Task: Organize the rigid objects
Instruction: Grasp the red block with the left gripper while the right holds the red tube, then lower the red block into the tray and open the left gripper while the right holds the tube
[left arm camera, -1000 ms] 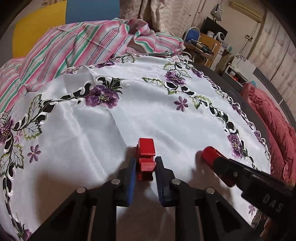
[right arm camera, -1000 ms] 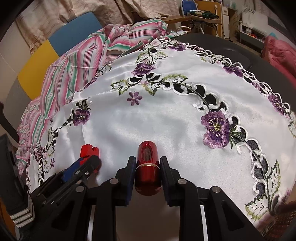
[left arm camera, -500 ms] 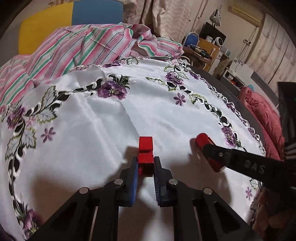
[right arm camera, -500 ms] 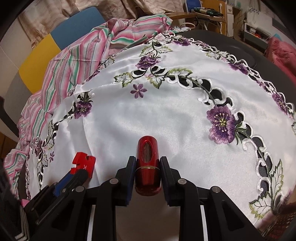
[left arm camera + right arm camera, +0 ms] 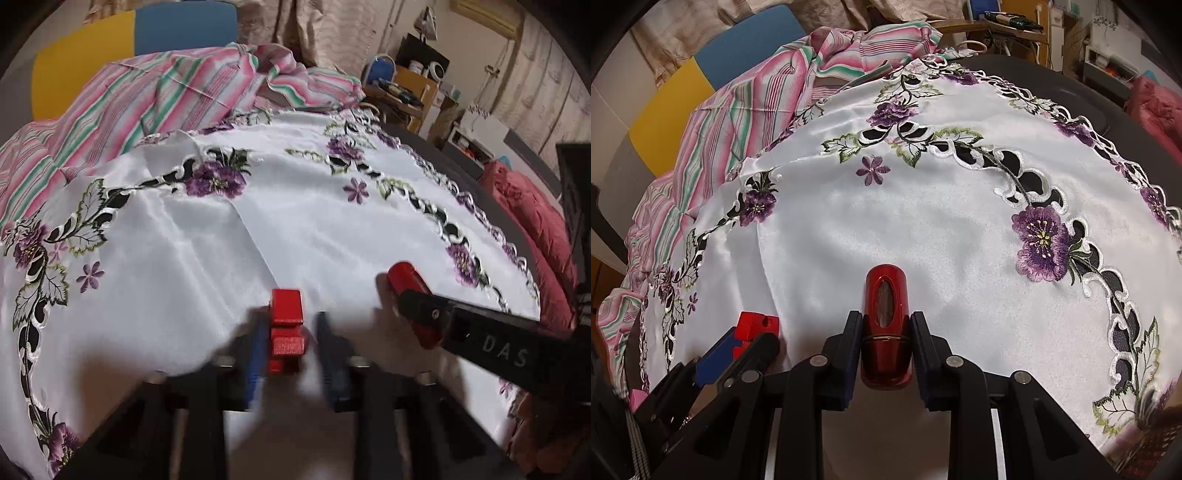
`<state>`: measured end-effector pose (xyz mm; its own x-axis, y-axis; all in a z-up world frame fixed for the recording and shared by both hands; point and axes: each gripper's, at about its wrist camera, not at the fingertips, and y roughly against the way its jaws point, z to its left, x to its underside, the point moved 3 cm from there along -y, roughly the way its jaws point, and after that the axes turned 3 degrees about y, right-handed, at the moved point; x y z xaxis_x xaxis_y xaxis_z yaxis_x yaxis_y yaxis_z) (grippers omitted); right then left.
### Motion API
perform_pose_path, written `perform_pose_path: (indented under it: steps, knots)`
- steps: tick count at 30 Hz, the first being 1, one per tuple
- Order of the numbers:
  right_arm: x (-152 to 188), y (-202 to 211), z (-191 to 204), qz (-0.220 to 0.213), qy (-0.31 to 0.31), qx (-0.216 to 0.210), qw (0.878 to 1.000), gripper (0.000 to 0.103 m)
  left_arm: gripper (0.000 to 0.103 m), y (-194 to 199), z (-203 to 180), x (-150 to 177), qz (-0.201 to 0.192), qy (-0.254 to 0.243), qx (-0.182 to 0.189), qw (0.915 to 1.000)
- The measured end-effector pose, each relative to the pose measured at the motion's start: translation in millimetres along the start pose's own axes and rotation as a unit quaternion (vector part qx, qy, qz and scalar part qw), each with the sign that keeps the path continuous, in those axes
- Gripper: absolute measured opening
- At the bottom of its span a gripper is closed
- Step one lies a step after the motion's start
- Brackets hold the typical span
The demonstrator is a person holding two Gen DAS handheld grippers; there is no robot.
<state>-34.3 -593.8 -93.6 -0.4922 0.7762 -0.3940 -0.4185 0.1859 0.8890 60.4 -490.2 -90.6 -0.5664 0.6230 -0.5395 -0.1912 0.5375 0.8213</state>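
A small red block [image 5: 285, 329] lies on the white embroidered tablecloth [image 5: 229, 258] between the fingers of my left gripper [image 5: 291, 336]. The jaws stand apart, blurred by motion, with a gap on the block's right side. The block also shows at the lower left of the right wrist view [image 5: 753, 326]. My right gripper [image 5: 885, 334] is shut on a glossy dark red cylinder [image 5: 886, 325] and holds it just above the cloth. In the left wrist view the cylinder [image 5: 410, 291] pokes out to the right of the block.
A pink and green striped cloth [image 5: 140, 107] is bunched at the table's far left. A yellow and blue chair back [image 5: 129, 48] stands behind it. A red cushion [image 5: 535, 221] lies beyond the dark table edge at right. Cluttered shelves [image 5: 417, 88] stand at the back.
My left gripper has opened its jaws around the red block, which now rests on the cloth. Both grippers have drawn back slightly over the table. The right grip on the cylinder is unchanged.
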Motion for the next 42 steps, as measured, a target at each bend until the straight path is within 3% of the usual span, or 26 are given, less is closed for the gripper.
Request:
perform_pose_path:
  steps: [6,14,22,31,42]
  knots:
    - [-0.1,-0.1,6.5,0.001,0.021,0.002,1.0,0.027,0.014,13.5,11.8,11.0,-0.003,0.02,0.006,0.9998]
    - [1.8,4.4,27.2,-0.011,0.074,0.001,0.997,0.027,0.014,66.1,12.5,23.1,-0.051,0.037,0.029,0.9976]
    - [6.1,10.0,50.9,-0.024,0.128,-0.018,0.991,0.027,0.014,118.7,33.1,58.8,-0.078,0.08,0.04,0.9929]
    - [13.0,17.7,72.8,-0.037,0.173,-0.051,0.983,0.027,0.014,185.7,73.2,118.3,-0.116,0.119,0.014,0.986]
    - [16.6,22.7,82.2,-0.049,0.196,-0.053,0.978,0.027,0.014,251.7,150.4,191.7,-0.148,0.21,-0.028,0.966]
